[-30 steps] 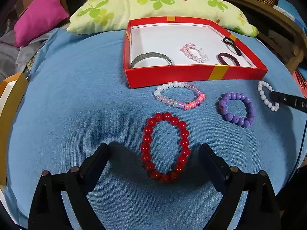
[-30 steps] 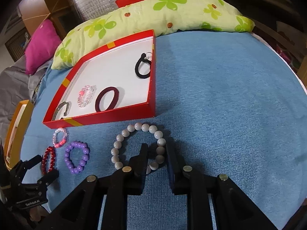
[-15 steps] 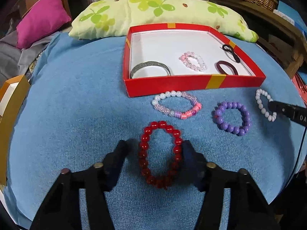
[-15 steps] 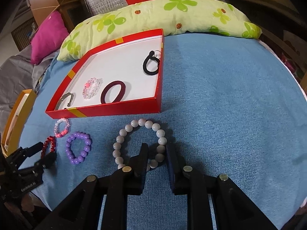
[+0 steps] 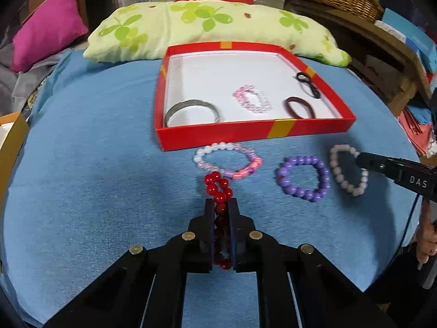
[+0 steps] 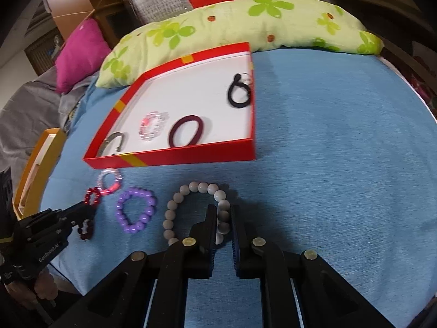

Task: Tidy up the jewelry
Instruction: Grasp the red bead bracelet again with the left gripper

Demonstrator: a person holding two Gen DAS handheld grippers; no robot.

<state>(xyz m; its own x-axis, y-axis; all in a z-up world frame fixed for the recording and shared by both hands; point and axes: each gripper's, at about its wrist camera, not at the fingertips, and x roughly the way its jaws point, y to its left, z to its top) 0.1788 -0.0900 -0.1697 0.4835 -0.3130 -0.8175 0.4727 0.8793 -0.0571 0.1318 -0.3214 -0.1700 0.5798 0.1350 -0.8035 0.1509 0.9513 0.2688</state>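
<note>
Left gripper [image 5: 220,203] clamped on red bracelet [image 5: 217,188], beads squashed into a narrow line between the pads, far end poking out ahead onto blue cloth [image 5: 82,191], touching the pastel bracelet [image 5: 228,160]. Right gripper [image 6: 221,210] pinched on one side of white bracelet [image 6: 191,207], a few beads between the jaws, rest of the loop lying flat to its left on the cloth. Purple bracelet [image 5: 303,177] loose between the red and white ones, near the cloth's front edge. Pastel bracelet just in front of red tray [image 5: 245,134], close to its front wall. Inside tray: metal bangle [image 5: 191,109] at front left corner, pink bracelet [image 5: 252,98] mid, maroon hair tie [image 5: 299,108] front right, black hair tie [image 5: 307,83] against right wall. Green floral pillow [image 5: 207,27] behind tray at cloth's back edge, pink cushion [image 5: 46,27] off back left. Yellow box [image 6: 41,164] at left edge. Part of a hand [image 6: 41,284] visible under left gripper in right view.
</note>
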